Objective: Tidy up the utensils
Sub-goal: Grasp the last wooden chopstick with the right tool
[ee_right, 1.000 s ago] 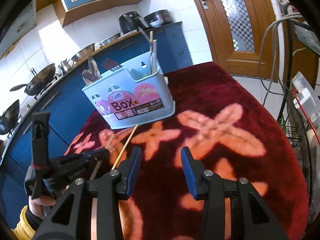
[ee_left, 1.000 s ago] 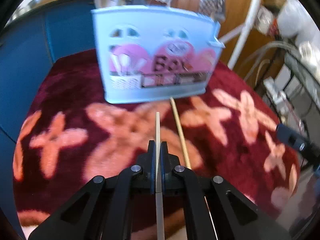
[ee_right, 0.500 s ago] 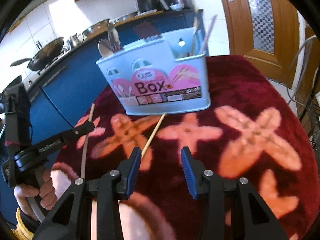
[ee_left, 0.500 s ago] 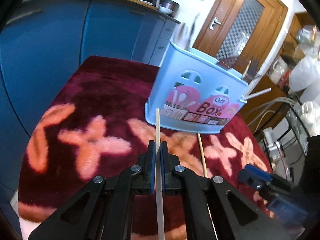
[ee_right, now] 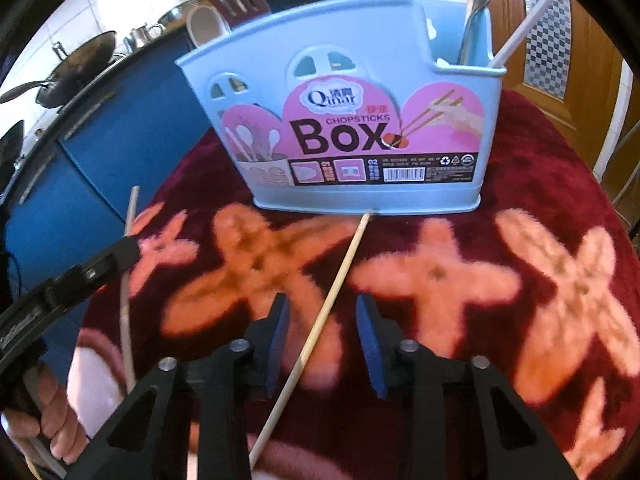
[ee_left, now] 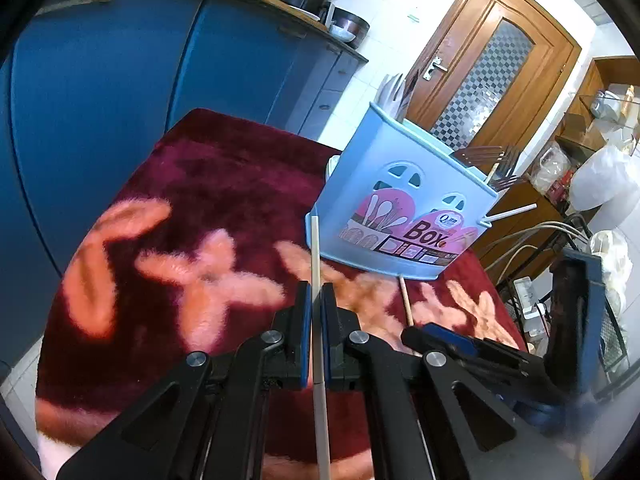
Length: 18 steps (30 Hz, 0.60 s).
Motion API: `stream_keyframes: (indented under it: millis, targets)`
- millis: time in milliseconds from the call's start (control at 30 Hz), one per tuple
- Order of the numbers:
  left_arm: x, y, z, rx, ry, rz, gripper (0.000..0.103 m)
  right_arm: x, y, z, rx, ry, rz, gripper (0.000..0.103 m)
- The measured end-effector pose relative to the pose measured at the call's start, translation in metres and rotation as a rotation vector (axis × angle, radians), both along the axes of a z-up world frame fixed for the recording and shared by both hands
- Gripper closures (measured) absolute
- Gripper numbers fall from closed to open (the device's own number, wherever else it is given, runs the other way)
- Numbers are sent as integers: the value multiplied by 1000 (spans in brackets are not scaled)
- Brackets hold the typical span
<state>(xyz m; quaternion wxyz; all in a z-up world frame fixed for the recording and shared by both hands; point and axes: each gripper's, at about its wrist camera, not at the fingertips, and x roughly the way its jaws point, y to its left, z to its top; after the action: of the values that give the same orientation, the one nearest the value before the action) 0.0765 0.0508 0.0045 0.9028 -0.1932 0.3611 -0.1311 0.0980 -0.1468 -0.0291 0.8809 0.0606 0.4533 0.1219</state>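
Kitchen, red flowered cloth [ee_right: 520,168]: forks already in blue box [ee_right: 340,80], left gripper [ee_left: 315,312] clamping one chopstick [ee_left: 316,248], right gripper [ee_right: 322,320] closing, untouching, around second chopstick [ee_right: 336,280].

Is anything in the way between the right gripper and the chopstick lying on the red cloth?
Nothing visible. The loose chopstick already lies between the right gripper's open jaws, which have just been closing, with only red cloth around it.

The left wrist camera is looking down along its fingers from the holder's left. The right wrist camera is facing the blue utensil holder [ee_right: 360,120] head-on, nearer. The 2 views are sharing the holder and red cloth [ee_left: 224,184].
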Motion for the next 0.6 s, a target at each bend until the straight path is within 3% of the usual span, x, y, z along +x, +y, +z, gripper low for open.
stream_keyframes:
  millis: [167,300,600]
  targets:
    - [1,8,-5,-30,11,8,101,12,0,-4,-9,31,-24,90]
    - [0,9,-3,-43,8,3,101,11,-6,-3,25,38,-31,97]
    - [-9,-2,16,-59,-47,-39,101,-17,-27,14,158,-10,-16,97]
